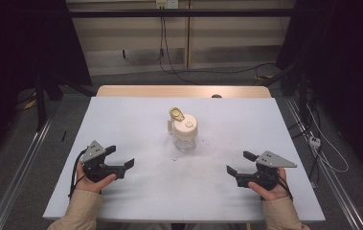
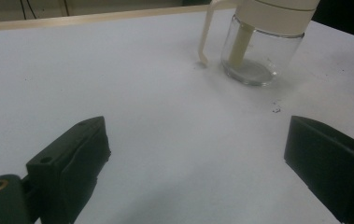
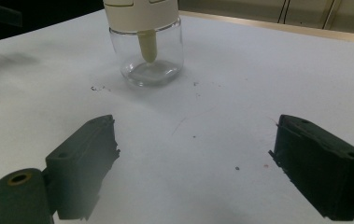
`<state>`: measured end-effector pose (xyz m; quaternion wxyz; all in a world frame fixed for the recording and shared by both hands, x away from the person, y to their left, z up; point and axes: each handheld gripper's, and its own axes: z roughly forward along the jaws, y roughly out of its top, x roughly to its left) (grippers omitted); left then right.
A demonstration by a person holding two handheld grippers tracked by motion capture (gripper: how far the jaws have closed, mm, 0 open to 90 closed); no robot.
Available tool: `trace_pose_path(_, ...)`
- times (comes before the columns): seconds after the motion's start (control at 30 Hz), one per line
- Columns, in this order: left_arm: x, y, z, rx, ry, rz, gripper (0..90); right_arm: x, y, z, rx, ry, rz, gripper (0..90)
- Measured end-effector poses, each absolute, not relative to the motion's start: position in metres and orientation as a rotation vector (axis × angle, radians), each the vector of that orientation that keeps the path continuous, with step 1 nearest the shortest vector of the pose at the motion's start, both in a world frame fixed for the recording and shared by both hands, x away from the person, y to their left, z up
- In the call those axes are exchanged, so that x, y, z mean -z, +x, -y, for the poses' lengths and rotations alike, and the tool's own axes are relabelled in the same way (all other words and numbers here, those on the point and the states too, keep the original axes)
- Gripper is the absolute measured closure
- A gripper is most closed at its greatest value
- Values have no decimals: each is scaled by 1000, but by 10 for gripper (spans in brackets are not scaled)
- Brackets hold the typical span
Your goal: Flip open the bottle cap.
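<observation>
High view: a glass jar [image 1: 185, 132] with a cream lid stood upright near the middle of the tabletop [image 1: 136, 191]. The left hand-held gripper [image 1: 121, 159] rested well to the jar's left and the right hand-held gripper [image 1: 240, 162] well to its right, both nearer the person, jaws spread wide and empty.

Left gripper view: the jar [image 2: 263, 49] stood beyond the parted jaws, a cream spoon [image 2: 206, 37] hanging at its side.

Right gripper view: the jar [image 3: 146, 51] stood beyond the wide, empty jaws.
</observation>
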<state>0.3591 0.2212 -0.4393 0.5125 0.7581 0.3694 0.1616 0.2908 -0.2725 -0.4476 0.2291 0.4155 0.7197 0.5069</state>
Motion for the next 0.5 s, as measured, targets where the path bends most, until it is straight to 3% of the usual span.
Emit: trace_pose_path(0.5,440,360,-221,-385,1818,-895,58,450,292,271,-1376,1138,-1994,126)
